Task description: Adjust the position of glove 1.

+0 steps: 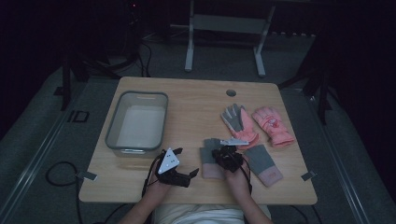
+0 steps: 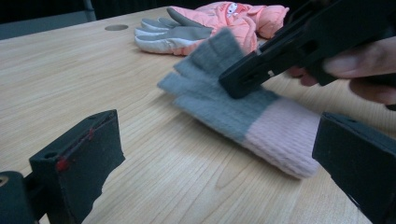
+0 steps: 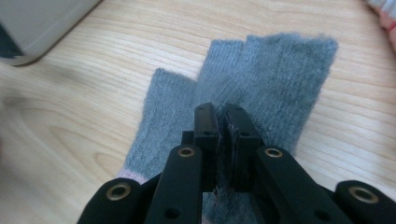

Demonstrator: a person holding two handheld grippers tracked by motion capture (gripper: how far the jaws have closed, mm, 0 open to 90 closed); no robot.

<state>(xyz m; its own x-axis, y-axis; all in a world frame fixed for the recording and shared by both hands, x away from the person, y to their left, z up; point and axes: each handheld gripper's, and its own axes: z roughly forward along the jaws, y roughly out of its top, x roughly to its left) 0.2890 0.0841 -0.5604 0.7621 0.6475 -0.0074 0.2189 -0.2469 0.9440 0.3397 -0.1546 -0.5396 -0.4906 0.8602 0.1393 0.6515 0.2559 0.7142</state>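
A grey knit fingerless glove (image 1: 208, 164) (image 2: 233, 116) (image 3: 280, 74) with a pink cuff lies flat near the table's front edge. My right gripper (image 1: 219, 152) (image 3: 222, 116) (image 2: 233, 85) is shut on it, pinching the grey fabric over the palm. My left gripper (image 1: 187, 162) (image 2: 219, 140) rests just left of that glove, jaws wide open and empty, facing it. A matching knit glove (image 1: 264, 163) lies to the right of my right hand.
A pair of pink ski gloves (image 1: 272, 125) (image 2: 233, 18) lies at the right, one palm-up with a grey palm (image 1: 238, 120). A grey plastic bin (image 1: 112, 127) (image 3: 37, 28) stands empty at the left. The wooden table (image 1: 196, 102) has a cable hole (image 1: 231, 92) at the back.
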